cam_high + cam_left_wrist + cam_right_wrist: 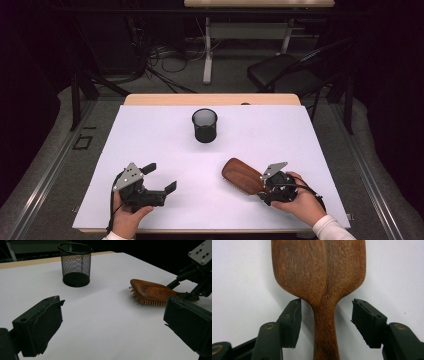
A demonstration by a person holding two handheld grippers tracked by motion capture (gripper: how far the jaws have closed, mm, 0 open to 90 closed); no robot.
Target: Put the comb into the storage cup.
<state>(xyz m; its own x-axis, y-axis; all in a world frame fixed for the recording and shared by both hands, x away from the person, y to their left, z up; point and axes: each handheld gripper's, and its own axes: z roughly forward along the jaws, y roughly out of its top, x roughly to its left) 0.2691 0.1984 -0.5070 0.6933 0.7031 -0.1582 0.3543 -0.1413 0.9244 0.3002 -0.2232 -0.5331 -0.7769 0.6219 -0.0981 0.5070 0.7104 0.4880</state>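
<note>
The right hand-held gripper (325, 322) is lined up on the neck of a wooden hairbrush (242, 175), which lies bristles down near the right end of the worktop's (165, 145) near edge, its paddle pointing toward the middle. Its jaws stand about half open, one on each side of the handle, and neither pad touches the wood yet; there is a clear gap on both sides, wider on the right as the right gripper view shows it.

To take the brush well, I judge the jaws should close evenly on the narrow handle just behind the paddle, with the gripper nudged sideways first so both pads meet the wood together and the brush does not twist or skid on the smooth sheet. A low, level grip would keep the bristles from catching.

The left hand-held gripper (161, 177) rests near the left end of the near edge, jaws spread wide and holding nothing.

Count: one hairbrush, one black mesh cup (204, 125) standing upright toward the far edge, two grippers.
</note>
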